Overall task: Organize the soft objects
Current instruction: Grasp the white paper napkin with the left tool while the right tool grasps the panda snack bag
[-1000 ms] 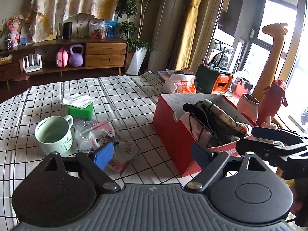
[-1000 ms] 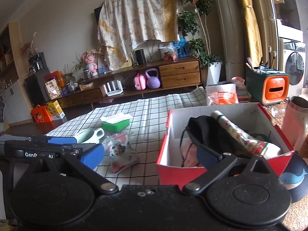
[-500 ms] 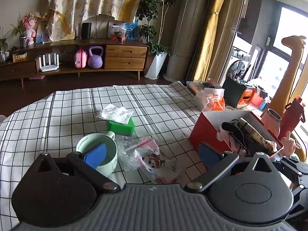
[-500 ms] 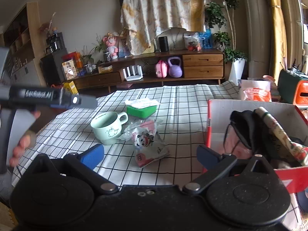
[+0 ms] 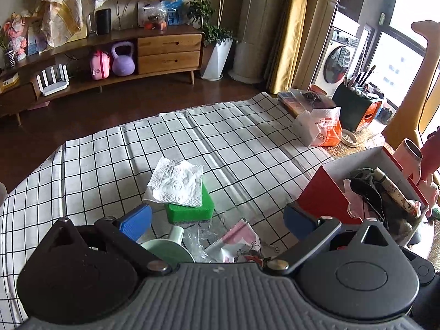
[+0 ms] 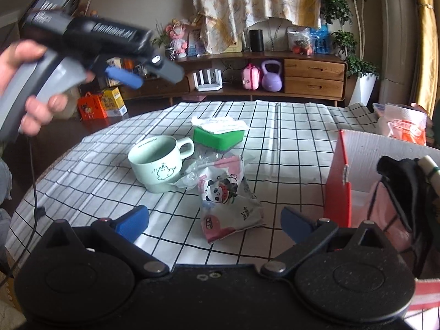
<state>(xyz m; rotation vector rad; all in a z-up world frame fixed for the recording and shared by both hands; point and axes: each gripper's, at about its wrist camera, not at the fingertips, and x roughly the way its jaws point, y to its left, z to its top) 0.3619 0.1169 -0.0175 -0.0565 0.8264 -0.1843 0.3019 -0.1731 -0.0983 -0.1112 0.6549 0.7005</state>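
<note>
1. Right wrist view showed the right claw (image 6: 214, 221) spread wide and empty, aimed low over the checked worktop (image 6: 288, 143), probably lining up for the next soft thing.
2. Just beyond its pads lay a crinkly plastic packet (image 6: 228, 200) printed with a panda, flat and limp, one end under loose clear wrap beside the mug (image 6: 158, 163).
3. That pale green mug looked hard and glazed, so I judged it no part of the sorting.
4. Behind it sat a green sponge (image 6: 218, 137), blocky and springy-looking, with a crumpled white tissue (image 6: 220, 123) draped on top.
5. To the right stood a red cardboard box (image 6: 337, 181), open-topped, already holding dark fabric and a rolled item, so likely the collecting place.
6. The left claw (image 5: 217, 218) was also wide and empty, above the mug and packet; a hand (image 6: 33, 82) gripped its handle.
</note>
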